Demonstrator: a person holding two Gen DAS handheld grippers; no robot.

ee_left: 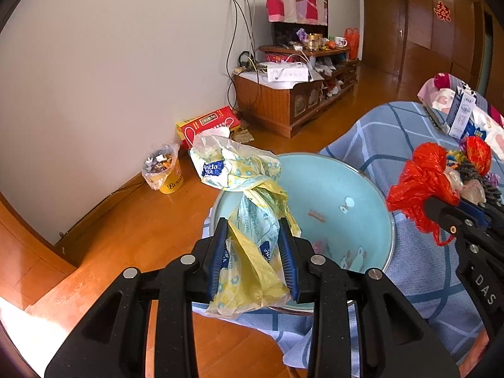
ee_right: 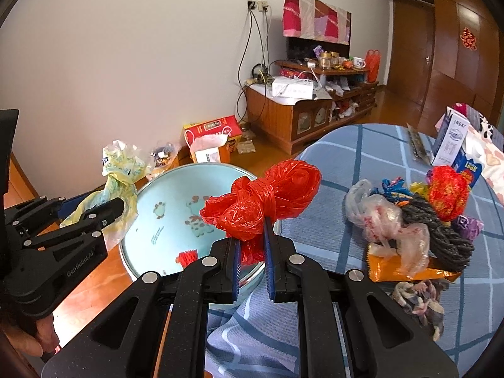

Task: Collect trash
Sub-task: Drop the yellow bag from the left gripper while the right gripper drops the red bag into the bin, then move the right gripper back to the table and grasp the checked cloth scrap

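Note:
My left gripper (ee_left: 253, 230) is shut on a crumpled yellow and white plastic wrapper (ee_left: 249, 195), held above the near rim of a light blue basin (ee_left: 362, 189). In the right wrist view the same wrapper (ee_right: 121, 170) hangs left of the basin (ee_right: 157, 195). My right gripper (ee_right: 252, 226) is shut on a knotted red plastic bag (ee_right: 267, 195), held over the basin's right edge. The red bag (ee_left: 419, 182) and the right gripper (ee_left: 453, 211) appear at the right of the left wrist view. A few small scraps lie in the basin.
A pile of trash (ee_right: 409, 220) lies on the blue checked table cover (ee_right: 362, 163): clear bags, dark yarn, an orange wrapper, a red mesh ball. A milk carton (ee_right: 450, 141) stands behind. On the wooden floor stand a lined yellow bin (ee_left: 163, 170) and a red box (ee_left: 211, 123).

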